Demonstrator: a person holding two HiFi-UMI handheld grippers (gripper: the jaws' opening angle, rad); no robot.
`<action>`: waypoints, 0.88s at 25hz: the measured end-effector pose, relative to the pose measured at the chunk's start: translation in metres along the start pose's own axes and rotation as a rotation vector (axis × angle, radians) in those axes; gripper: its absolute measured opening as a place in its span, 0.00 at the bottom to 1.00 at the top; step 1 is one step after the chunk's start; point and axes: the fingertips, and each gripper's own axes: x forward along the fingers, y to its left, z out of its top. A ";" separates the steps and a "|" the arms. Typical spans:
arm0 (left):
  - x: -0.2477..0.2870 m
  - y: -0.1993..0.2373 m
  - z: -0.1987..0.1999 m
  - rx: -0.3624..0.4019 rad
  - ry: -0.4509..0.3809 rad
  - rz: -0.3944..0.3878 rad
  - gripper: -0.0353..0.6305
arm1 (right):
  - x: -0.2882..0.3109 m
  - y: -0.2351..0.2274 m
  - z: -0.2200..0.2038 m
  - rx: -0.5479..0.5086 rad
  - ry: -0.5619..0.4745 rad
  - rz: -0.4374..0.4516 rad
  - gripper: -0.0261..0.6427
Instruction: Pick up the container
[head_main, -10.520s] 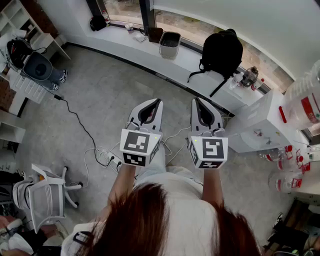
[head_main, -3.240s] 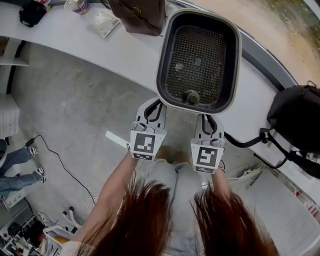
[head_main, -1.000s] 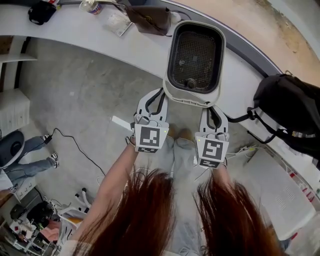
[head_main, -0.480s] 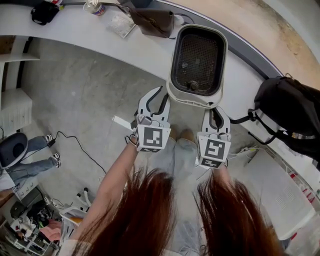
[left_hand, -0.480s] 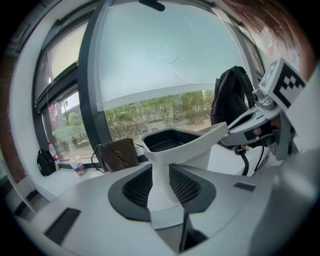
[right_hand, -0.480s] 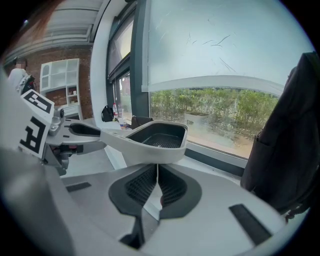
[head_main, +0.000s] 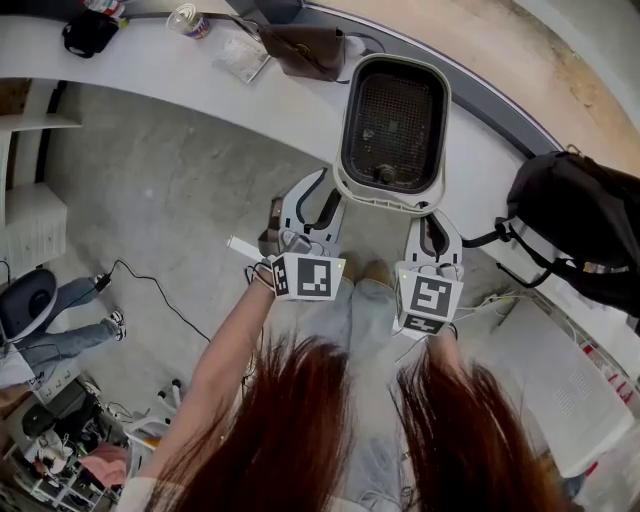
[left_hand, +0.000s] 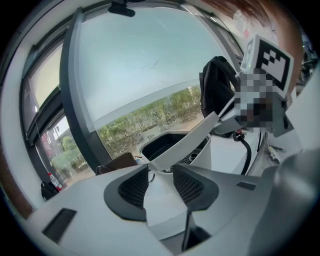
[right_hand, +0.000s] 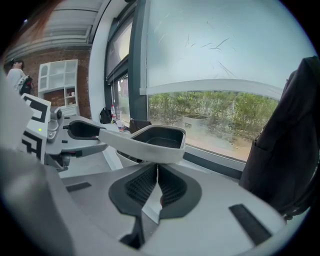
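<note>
WINDOW COUNTER, FROM ABOVE: A person stands at a white counter with the white container at the counter's near edge, its dark, mesh-floored inside facing up. The right gripper is clamped on the container's near rim. The left gripper has let go, its jaws having just been opening. They now stand apart, with the rim at the gap between them and pressed by neither side.

Only the head view takes in the counter's spread. A brown bag lies just behind the container; a plastic packet, a cup and a black pouch lie toward the left end; a black backpack sits at the right. The left gripper view alone shows the clear space on either side of the rim. The right gripper view alone shows the pads drawn together on a thin white lip, along with white shelves by a brick wall. No view settles whether the container's base rests fully on the counter.

A second ago the left gripper was shut on the rim like its twin. Since then it has rolled, its marker cube tipped sideways, while the container has barely shifted and the right grip is unchanged
</note>
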 end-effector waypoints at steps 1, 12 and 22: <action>0.000 -0.001 0.004 0.024 -0.010 -0.002 0.27 | 0.000 0.000 0.001 0.000 -0.001 -0.001 0.08; 0.007 0.008 0.034 0.108 -0.060 0.040 0.29 | 0.002 -0.006 0.023 0.001 -0.024 -0.012 0.08; 0.011 0.020 0.049 0.125 -0.091 0.036 0.25 | 0.000 -0.014 0.037 0.008 -0.034 -0.066 0.08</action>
